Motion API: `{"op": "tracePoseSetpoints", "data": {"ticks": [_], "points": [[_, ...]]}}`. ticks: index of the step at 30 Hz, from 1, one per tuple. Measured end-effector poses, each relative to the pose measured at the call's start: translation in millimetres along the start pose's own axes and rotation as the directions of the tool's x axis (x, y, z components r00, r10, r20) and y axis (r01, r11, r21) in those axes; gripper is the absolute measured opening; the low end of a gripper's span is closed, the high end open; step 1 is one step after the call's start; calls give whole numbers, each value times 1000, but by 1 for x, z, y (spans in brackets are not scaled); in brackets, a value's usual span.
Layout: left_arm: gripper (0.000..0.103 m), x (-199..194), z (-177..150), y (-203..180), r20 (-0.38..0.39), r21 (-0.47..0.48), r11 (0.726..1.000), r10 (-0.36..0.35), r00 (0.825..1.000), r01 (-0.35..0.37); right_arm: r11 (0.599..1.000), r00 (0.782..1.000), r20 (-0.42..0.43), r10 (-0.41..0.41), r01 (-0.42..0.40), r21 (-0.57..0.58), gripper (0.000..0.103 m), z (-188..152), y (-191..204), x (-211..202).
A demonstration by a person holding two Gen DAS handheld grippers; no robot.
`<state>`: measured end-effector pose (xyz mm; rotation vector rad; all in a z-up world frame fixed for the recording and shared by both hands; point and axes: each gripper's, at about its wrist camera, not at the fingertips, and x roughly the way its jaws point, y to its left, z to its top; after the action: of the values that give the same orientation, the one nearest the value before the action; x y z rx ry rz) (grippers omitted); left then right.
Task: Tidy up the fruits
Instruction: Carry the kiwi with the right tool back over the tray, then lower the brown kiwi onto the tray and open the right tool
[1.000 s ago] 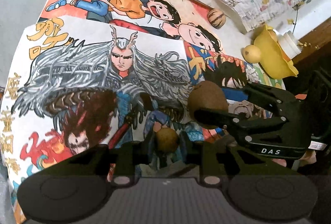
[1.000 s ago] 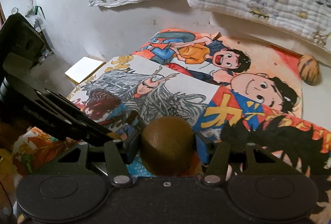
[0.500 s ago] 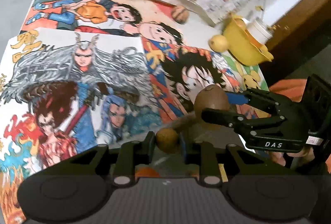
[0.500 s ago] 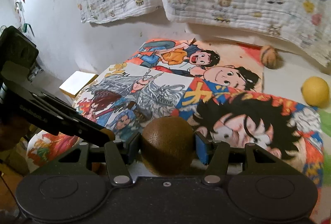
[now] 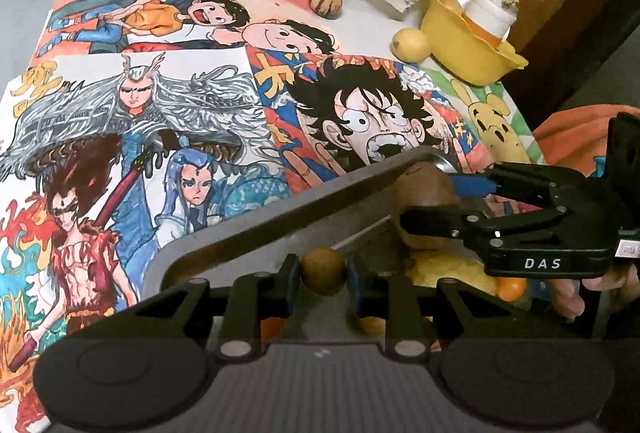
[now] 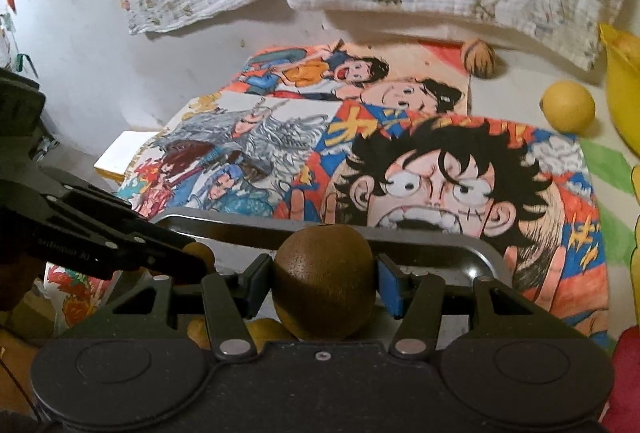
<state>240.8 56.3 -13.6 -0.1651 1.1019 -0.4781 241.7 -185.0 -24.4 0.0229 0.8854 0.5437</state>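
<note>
While the kiwi (image 6: 325, 279) is clamped in the right hand-held gripper (image 6: 326, 283) and a small round brown fruit (image 5: 322, 270) in the left hand-held gripper (image 5: 322, 273), both are held just above the metal tray (image 5: 280, 217), the kiwi nearer its far corner.

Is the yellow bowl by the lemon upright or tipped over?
Tipped. The yellow bowl leans on its side, rim facing up-right, with fruit visible inside and the lemon just outside it.
</note>
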Motion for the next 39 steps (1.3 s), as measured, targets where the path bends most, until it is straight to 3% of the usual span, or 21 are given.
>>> {"op": "tracePoseSetpoints", "data": {"ticks": [9,16,22,25,31,35,39], "points": [[28,9,-2,-11,1,34,997,64,998,-64,1000,1000,-8,-1,1,15,58,-1,-2,6],[28,12,-3,-7,-14,9,998,63,998,-62,1000,1000,11,5,-5,24,58,-4,-4,6],[46,8,-3,-7,-11,-14,998,56,998,-56,1000,999,45,3,-5,31,60,-6,-5,1],[62,2,-4,-9,8,-32,999,42,999,-42,999,998,66,11,-14,36,65,-7,-5,-6],[76,-16,-11,-14,57,-48,998,47,997,-44,1000,993,117,-6,3,31,75,-14,-1,-24],[86,-33,-21,-19,115,-46,997,66,991,-61,999,987,159,-21,15,42,85,-24,2,-40],[99,-51,-34,-27,200,-38,994,106,974,-100,998,977,209,-34,22,61,94,-37,7,-58]]}}
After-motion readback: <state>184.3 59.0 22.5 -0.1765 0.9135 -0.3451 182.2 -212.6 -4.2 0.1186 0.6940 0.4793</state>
